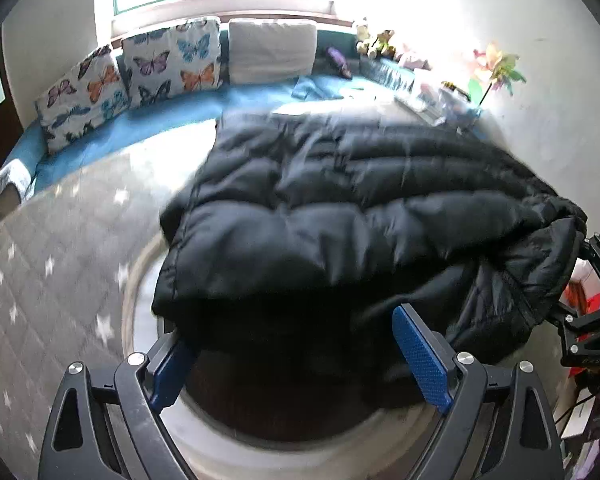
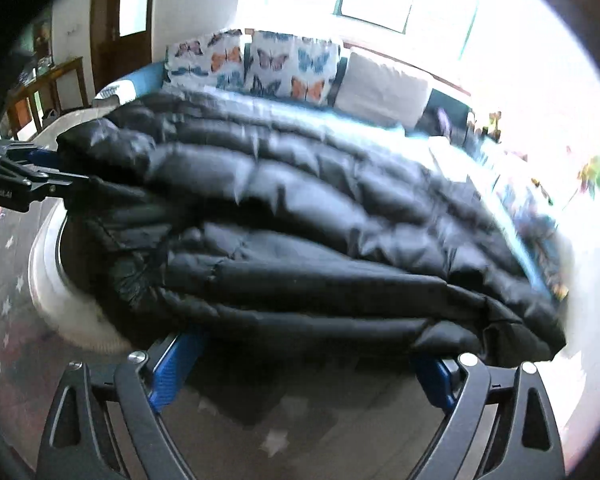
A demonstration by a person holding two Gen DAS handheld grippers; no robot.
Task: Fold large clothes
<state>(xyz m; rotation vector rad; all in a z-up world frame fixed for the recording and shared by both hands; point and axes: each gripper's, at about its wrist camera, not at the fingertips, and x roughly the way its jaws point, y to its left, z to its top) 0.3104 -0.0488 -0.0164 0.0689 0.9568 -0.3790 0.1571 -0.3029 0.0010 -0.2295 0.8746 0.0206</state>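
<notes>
1. The black puffer jacket [image 1: 340, 216] lies spread over a round white table [image 1: 140, 288], its near edge hanging past the rim toward me and its far end reaching toward the blue couch [image 1: 160, 116]. It looks already doubled in part, with a thick roll along the near edge in the right wrist view, so I judge I am mid-fold or about to take the next one.

2. My left gripper [image 1: 300, 360] sits at the near-left hem with its blue pads [image 1: 420, 356] wide apart. The hem hangs just above and between them, but nothing is pinched.

3. My right gripper [image 2: 304, 364] is at the near-right edge, pads spread too, the jacket's thick roll resting above them. It holds nothing that I can see.

4. To do this well, I would bite deep into the padding on both sides, past the slippery shell, so all layers come up together rather than the top one sliding off.

5. I would lift both corners level and carry them away from me toward the far end, keeping the edge taut between the grippers so the quilting does not sag in the middle.

6. The bunched sleeve or hood at the right side [image 1: 540, 264] should be tucked flat first, or it will bulge the fold.

7. The butterfly cushions [image 1: 140, 68] are well apart and no obstacle.
</notes>
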